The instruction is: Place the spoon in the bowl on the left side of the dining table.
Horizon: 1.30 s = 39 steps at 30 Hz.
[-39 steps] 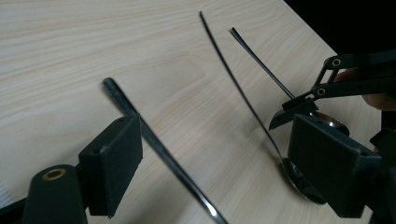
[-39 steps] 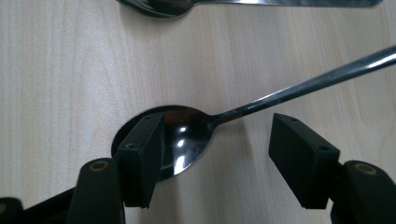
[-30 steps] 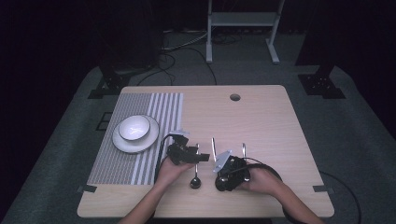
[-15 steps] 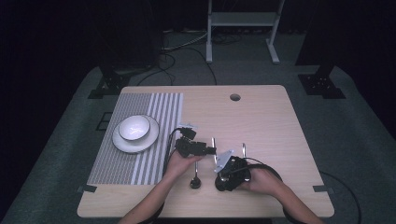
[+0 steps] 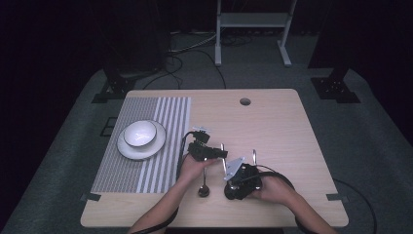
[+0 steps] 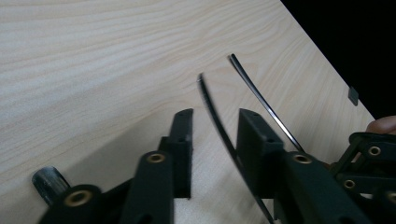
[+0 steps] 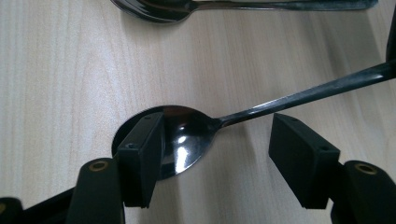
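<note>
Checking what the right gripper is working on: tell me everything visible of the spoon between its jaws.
The spoon looks like polished metal, mirror-bright, with an oval bowl and a slim straight handle. It lies on the pale wooden table, hollow side up, and the handle runs off to the upper right. The right gripper straddles it with its jaws wide apart. One pad overlaps the bowl's rim, but whether it touches is unclear.

Room dark all around, light falling from overhead onto the pale table, which glows against black surroundings. High view soft, slightly grainy. Left gripper view: near jaws blurred, wood grain sharper, faint shadow under them. Right gripper view brighter; glare streaks on the spoon bowl, a dark shadow ringing it, jaws soft at the bottom edge, top corners smeared.
</note>
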Available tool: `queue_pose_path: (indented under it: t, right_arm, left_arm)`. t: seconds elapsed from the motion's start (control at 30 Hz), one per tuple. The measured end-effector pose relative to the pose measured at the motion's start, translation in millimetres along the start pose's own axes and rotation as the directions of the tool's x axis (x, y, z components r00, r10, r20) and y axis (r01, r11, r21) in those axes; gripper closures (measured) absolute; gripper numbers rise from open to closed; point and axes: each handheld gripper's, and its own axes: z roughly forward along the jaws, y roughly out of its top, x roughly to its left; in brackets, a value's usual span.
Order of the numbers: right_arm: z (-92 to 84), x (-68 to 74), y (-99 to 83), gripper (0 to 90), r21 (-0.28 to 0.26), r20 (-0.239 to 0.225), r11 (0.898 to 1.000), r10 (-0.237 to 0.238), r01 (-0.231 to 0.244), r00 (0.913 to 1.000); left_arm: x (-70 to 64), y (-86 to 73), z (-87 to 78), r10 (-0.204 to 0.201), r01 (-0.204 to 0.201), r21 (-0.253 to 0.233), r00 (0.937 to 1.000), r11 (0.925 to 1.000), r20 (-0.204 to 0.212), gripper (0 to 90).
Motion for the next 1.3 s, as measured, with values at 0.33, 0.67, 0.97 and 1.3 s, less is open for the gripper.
queue_pose_path:
  t: [0.33,0.67,0.97,1.3]
  right_arm:
    - [-2.3,-0.2,-7.4,33.2,-0.024,0.014,1.0,0.015,-0.015,0.9998]
    - [-23.1,-12.6,-36.3,30.3,-0.117,0.016,0.981,0.157,-0.154,0.9875]
    - [-35.9,-20.7,-62.5,28.3,-0.159,0.019,0.954,0.26,-0.253,0.9655]
    - [-47.8,-23.7,-84.4,27.6,-0.202,0.015,0.923,0.337,-0.327,0.9415]
  left_arm:
    - [-0.7,-1.0,-1.2,-0.041,0.049,-0.068,0.9938,0.9965,0.103,82.8]
    - [-30.9,11.6,-16.5,0.04,-0.016,-0.135,0.9828,0.9908,0.18,89.3]
    - [-48.2,24.7,-30.0,0.116,-0.092,-0.158,0.9809,0.9833,0.156,89.3]
    - [-49.3,35.8,-48.4,0.167,-0.149,-0.168,0.9807,0.9745,0.102,89.2]
